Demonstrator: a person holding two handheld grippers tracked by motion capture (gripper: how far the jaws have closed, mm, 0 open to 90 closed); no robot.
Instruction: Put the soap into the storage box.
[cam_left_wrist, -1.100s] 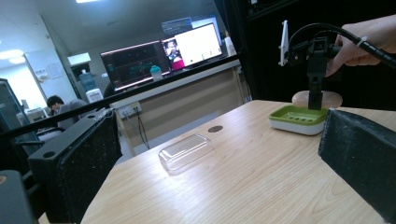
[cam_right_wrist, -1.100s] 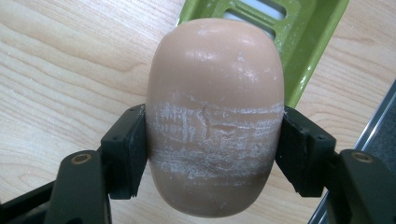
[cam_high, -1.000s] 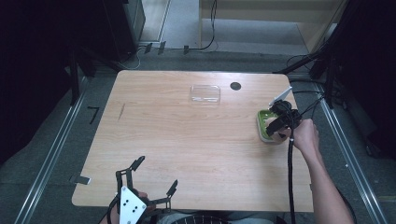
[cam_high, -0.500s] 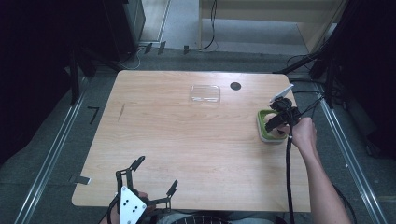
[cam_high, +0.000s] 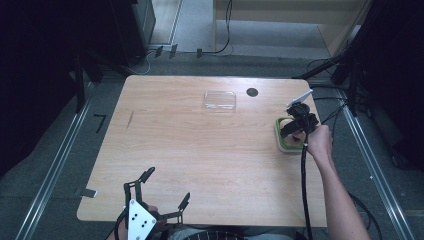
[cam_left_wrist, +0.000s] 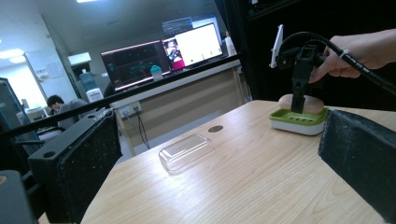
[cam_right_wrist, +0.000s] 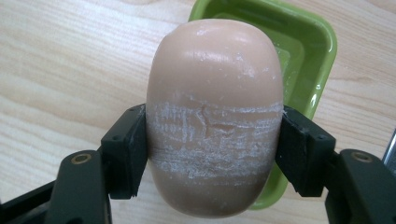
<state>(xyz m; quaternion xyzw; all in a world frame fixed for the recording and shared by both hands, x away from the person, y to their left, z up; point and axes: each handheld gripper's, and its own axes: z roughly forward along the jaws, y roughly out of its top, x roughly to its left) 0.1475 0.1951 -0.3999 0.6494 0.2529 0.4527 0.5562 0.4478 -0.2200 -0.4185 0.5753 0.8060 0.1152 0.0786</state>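
A pinkish-beige bar of soap (cam_right_wrist: 215, 93) sits between the two black jaws of my right gripper (cam_right_wrist: 212, 154), which is shut on its scuffed white middle. Under and beyond it lies a green soap dish (cam_right_wrist: 303, 42) on the wood table. In the high view the right gripper (cam_high: 295, 131) is over the dish (cam_high: 281, 142) near the table's right edge. The left gripper view shows the soap (cam_left_wrist: 313, 105) low over the dish (cam_left_wrist: 296, 123); I cannot tell if they touch. My left gripper (cam_high: 167, 192) is open with nothing in it at the front edge.
A clear plastic lid (cam_high: 220, 100) lies at the back middle of the table, also in the left gripper view as the lid (cam_left_wrist: 186, 151). A small black hole (cam_high: 252, 92) is just right of it. The right gripper's cable (cam_high: 303, 185) trails along the forearm.
Hardly anything differs. The right gripper stays at the dish with the soap, drifting only slightly. The left gripper has not moved.
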